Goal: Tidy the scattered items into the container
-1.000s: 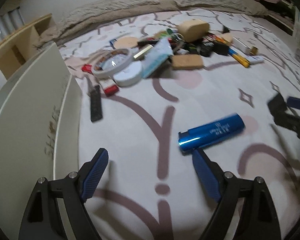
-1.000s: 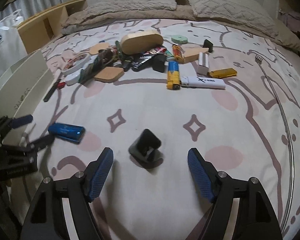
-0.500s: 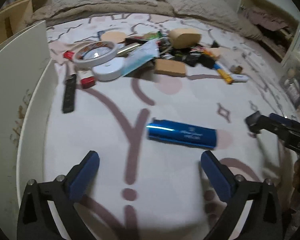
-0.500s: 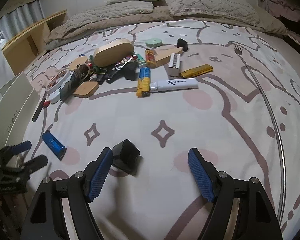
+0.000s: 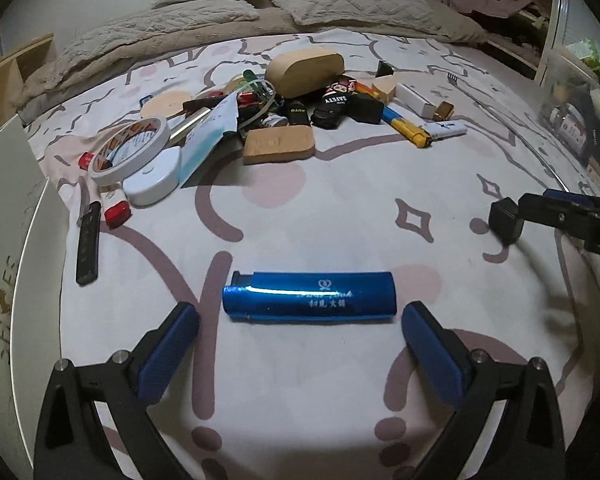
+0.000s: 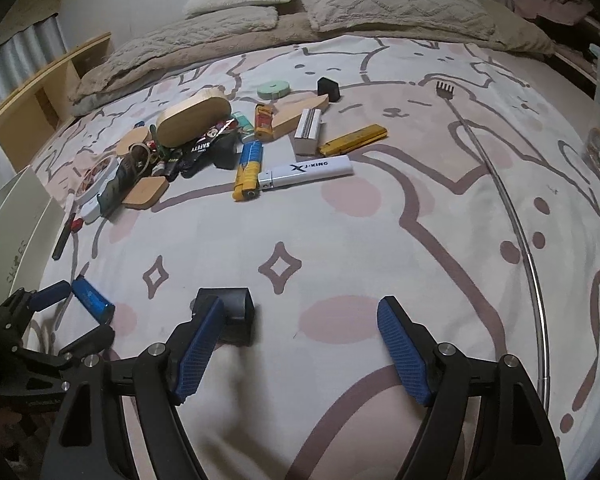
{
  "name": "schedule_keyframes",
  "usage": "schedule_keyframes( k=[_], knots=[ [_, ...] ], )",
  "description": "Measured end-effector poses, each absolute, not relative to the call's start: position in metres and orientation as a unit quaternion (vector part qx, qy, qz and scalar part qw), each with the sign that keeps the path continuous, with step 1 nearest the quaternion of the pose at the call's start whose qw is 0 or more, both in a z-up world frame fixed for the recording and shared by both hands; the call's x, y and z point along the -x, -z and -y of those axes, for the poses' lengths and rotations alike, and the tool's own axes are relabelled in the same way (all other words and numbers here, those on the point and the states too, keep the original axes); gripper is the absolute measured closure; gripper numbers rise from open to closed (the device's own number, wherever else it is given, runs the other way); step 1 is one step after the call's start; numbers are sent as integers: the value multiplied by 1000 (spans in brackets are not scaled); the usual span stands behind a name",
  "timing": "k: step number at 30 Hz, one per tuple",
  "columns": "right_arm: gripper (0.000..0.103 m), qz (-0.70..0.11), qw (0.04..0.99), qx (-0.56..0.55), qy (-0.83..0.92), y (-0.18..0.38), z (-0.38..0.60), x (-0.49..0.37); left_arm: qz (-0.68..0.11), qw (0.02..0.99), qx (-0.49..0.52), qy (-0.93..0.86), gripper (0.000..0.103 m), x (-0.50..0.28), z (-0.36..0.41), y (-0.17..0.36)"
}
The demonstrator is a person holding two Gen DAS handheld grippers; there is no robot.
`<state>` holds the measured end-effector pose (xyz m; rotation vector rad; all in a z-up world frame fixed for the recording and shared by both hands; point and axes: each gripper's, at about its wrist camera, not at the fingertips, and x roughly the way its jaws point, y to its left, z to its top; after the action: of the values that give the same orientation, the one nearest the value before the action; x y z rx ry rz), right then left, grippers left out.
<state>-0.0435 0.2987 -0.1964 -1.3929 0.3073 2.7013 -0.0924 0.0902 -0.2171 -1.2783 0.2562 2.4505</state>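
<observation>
The left gripper (image 5: pixel 300 316) is spread to its widest, its jaws having just been opening, and a shiny blue metal lighter (image 5: pixel 310 297) is framed lengthwise between the blue fingertips (image 5: pixel 176 324), untouched. To its left, the white cardboard container (image 5: pixel 8 264) is seen standing. The right gripper (image 6: pixel 300 324) is held moderately wide and grips nothing; a small black plastic block (image 6: pixel 236 308) is found just beyond its left finger, outside the gap. Ahead, a heap of scattered lighters and wooden pieces (image 5: pixel 284 100) is spread on the patterned bedsheet (image 5: pixel 340 208).

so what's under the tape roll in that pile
The tape roll leans on a white round case and a red-capped white item, over the bedsheet. What lies beneath its middle is covered.
</observation>
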Motion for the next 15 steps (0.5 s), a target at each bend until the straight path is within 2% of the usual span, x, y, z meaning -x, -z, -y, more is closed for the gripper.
schedule_keyframes(
  k=[4, 6, 8, 15],
  knots=[
    [24, -74, 19, 448, -891, 194, -279, 44, -87, 185, 451, -869, 2, 96, -90, 219],
    [24, -54, 9, 447, -893, 193, -265, 43, -88, 191, 446, -870, 14, 94, -91, 218],
    [24, -36, -4, 446, -894, 194, -254, 43, -90, 200, 440, -871, 20, 92, -93, 216],
    [24, -5, -4, 447, -894, 196, -243, 44, -94, 204, 433, -873, 21, 89, -94, 215]
  ],
)
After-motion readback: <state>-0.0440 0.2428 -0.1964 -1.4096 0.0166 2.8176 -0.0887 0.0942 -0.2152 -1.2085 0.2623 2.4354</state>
